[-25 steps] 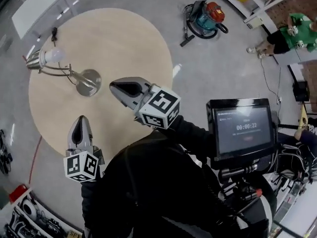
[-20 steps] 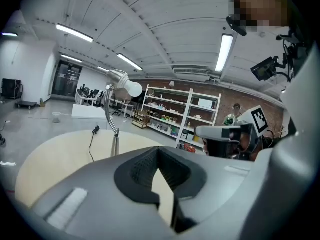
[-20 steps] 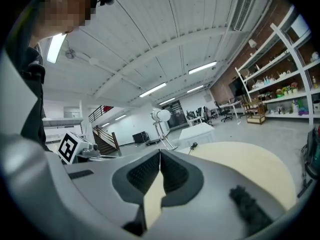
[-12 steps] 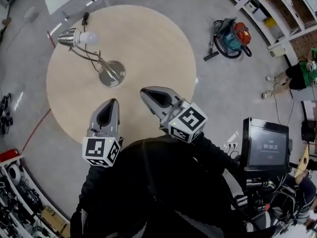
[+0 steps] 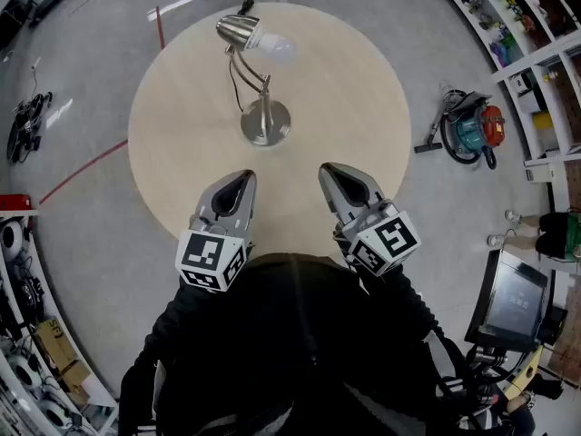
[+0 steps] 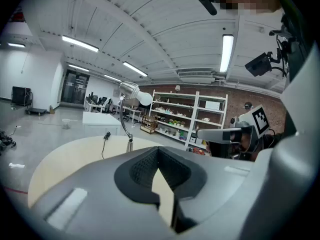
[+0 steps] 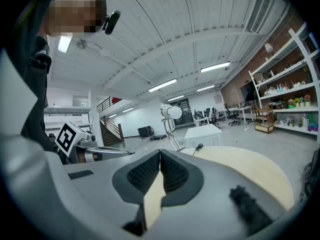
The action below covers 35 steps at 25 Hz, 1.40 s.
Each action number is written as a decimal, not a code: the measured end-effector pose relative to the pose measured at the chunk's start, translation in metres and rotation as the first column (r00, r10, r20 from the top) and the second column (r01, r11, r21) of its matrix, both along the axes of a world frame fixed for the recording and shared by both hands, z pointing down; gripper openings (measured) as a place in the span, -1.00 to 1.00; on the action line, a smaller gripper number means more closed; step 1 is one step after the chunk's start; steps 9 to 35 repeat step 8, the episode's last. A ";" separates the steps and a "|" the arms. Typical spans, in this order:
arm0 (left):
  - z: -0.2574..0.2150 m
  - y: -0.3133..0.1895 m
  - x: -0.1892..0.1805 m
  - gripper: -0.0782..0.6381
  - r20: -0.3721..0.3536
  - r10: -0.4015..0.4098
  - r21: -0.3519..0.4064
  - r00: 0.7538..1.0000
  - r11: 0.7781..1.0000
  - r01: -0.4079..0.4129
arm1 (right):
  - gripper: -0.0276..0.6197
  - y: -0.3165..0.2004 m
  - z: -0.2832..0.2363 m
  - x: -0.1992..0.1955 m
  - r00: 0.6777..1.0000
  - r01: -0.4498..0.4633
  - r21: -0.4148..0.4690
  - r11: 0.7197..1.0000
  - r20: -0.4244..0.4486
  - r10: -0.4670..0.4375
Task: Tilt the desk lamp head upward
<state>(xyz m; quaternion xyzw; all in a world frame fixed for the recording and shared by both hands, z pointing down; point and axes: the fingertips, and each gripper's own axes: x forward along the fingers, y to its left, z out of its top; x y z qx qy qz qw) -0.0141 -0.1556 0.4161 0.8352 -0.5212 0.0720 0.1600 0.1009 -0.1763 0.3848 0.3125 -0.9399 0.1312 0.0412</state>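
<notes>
A round, pale wooden worktop [image 5: 354, 98] is filling the middle of the head view, standing on a grey floor [image 5: 82, 198] marked with a red line. Open shelving [image 5: 536, 25] is running along the right edge, its bays carrying small colourful items too tiny to name. One teal and red vacuum cleaner [image 5: 474, 127] is lying on the floor right of the worktop, and one dark monitor [image 5: 516, 300] is showing at lower right. One desk lamp [image 5: 259, 80] is standing on the far half of the worktop: brushed silver, with a round base [image 5: 265, 123], a bent arm and a cone shade [image 5: 234, 31] from which one white bulb [image 5: 272, 48] is sticking out toward the right. A black cord [image 5: 234, 84] is trailing from it toward the far edge. Two grippers are hovering over the near edge, well apart from the lamp: the left gripper [image 5: 243, 178] is clenched on nothing, and the right gripper [image 5: 334, 173] is likewise clenched and empty.
</notes>
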 end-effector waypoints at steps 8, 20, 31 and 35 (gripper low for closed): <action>0.006 -0.004 -0.014 -0.76 -0.015 -0.027 -0.009 1.000 1.000 0.027 | -0.90 -0.003 -0.001 -0.005 1.000 0.003 -0.006 1.000 -0.012 -0.003; 0.006 -0.004 -0.014 -0.76 -0.015 -0.027 -0.009 1.000 1.000 0.027 | -0.90 -0.003 -0.001 -0.005 1.000 0.003 -0.006 1.000 -0.012 -0.003; 0.006 -0.004 -0.014 -0.76 -0.015 -0.027 -0.009 1.000 1.000 0.027 | -0.90 -0.003 -0.001 -0.005 1.000 0.003 -0.006 1.000 -0.012 -0.003; 0.006 -0.004 -0.014 -0.76 -0.015 -0.027 -0.009 1.000 1.000 0.027 | -0.90 -0.003 -0.001 -0.005 1.000 0.003 -0.006 1.000 -0.012 -0.003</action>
